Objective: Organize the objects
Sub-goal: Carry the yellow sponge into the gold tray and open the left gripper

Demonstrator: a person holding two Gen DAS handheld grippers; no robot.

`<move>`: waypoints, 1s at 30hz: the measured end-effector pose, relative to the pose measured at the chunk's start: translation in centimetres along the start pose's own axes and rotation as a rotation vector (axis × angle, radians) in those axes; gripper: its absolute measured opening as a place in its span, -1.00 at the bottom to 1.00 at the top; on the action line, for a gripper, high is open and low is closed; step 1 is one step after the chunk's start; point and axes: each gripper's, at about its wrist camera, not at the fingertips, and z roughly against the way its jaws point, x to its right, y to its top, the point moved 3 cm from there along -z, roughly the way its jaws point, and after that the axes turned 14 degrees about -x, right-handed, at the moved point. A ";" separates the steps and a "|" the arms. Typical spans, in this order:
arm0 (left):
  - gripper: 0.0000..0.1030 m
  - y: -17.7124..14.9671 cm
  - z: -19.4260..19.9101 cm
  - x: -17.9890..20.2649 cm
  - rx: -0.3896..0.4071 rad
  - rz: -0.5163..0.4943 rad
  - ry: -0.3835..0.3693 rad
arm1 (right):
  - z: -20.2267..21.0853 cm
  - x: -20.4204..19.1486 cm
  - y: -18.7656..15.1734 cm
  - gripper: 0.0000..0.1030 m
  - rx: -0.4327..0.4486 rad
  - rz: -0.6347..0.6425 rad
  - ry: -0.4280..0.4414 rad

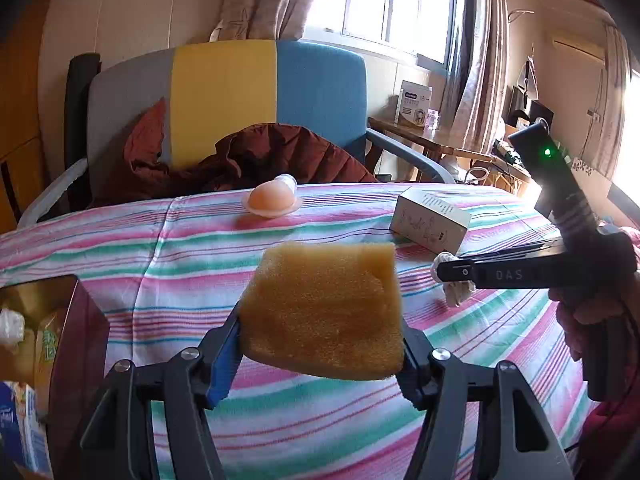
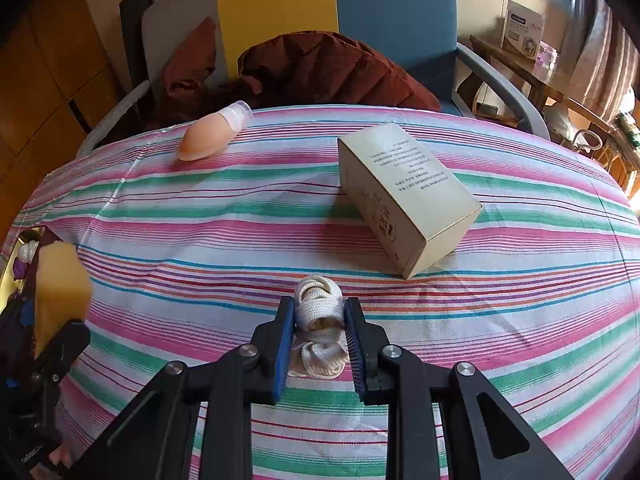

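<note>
My left gripper (image 1: 320, 330) is shut on a yellow sponge (image 1: 320, 308), held above the striped tablecloth (image 1: 160, 248); the sponge (image 2: 60, 280) also shows at the left edge of the right wrist view. My right gripper (image 2: 320, 320) is shut on a bundle of white rope (image 2: 316, 292), low over the cloth. In the left wrist view that gripper (image 1: 448, 274) comes in from the right with the rope (image 1: 456, 298) hanging at its tip. A beige carton (image 2: 404, 196) lies on its side just beyond the rope. A peach silicone piece (image 2: 208, 136) rests near the far edge.
An open box (image 1: 52, 340) with cartons and packets inside stands at the table's left side. Behind the table is a grey, yellow and blue chair (image 1: 224, 88) with a rust-coloured jacket (image 1: 272, 152) on it. A wooden side table (image 1: 420, 136) stands by the window.
</note>
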 end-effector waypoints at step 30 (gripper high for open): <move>0.29 -10.0 12.2 -13.3 -0.055 0.204 0.051 | 0.3 -0.3 -0.5 -0.51 0.020 0.017 -0.024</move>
